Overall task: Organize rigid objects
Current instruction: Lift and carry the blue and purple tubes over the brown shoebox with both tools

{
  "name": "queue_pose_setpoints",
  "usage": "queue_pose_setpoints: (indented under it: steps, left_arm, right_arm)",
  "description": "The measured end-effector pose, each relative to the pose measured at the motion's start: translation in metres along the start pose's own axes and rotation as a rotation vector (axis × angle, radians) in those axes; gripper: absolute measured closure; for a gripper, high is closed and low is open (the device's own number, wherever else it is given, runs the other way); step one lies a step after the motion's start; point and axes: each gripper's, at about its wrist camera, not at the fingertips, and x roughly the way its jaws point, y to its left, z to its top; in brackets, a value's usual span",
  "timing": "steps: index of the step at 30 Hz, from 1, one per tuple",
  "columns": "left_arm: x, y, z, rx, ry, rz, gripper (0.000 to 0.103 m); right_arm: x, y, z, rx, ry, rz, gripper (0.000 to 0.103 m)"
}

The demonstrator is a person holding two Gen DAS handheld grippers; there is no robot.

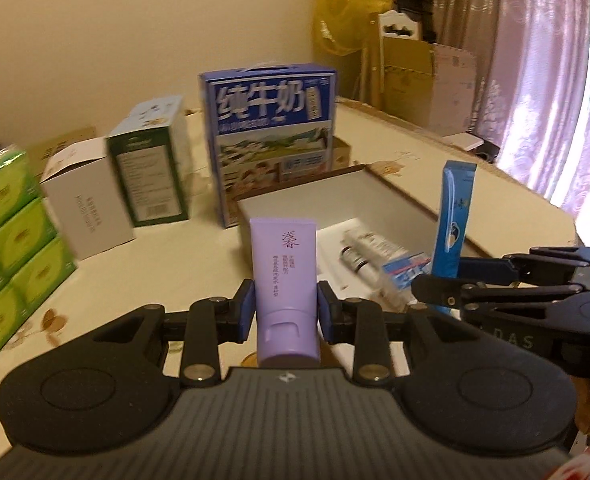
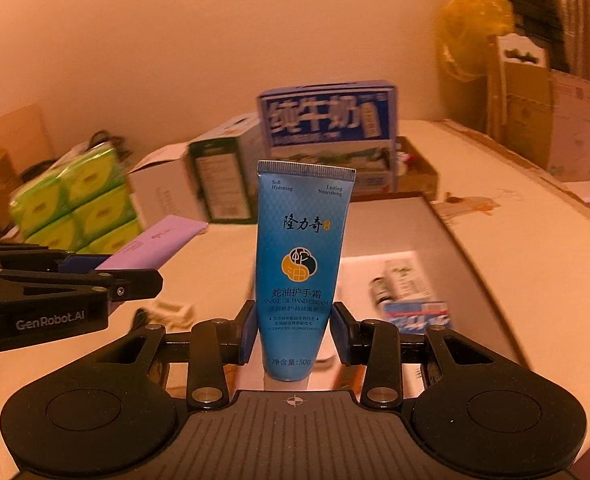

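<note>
Left gripper [image 1: 286, 312] is clamped on the purple tube [image 1: 285, 284], cap toward the camera and crimped end up, held above the table [image 1: 175, 264] just short of the open white box [image 1: 295, 196]. Right gripper [image 2: 293, 334] is clamped on the blue hand-cream tube [image 2: 301, 260], likewise upright, beside the left gripper and over the near edge of the same box. Small tubes [image 1: 361, 254] and a blue-white carton [image 1: 405, 266] lie inside the box; the blue milk carton [image 1: 269, 136] stands behind it.

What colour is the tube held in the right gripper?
Blue, with an orange-and-dark round emblem: the hand cream tube shows best in the right wrist view.
</note>
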Motion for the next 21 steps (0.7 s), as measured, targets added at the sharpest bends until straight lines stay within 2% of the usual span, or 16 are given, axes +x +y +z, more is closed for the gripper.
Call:
queue_pose_setpoints:
  steps: [12, 21]
  left_arm:
    - [0.072, -0.029, 0.041, 0.016, 0.023, -0.066, 0.076]
    - [0.133, -0.029, 0.052, 0.031, 0.074, -0.064, 0.076]
  right_arm:
    - [0.04, -0.053, 0.023, 0.024, 0.02, -0.04, 0.067]
    - [0.095, -0.075, 0.031, 0.056, 0.086, -0.029, 0.067]
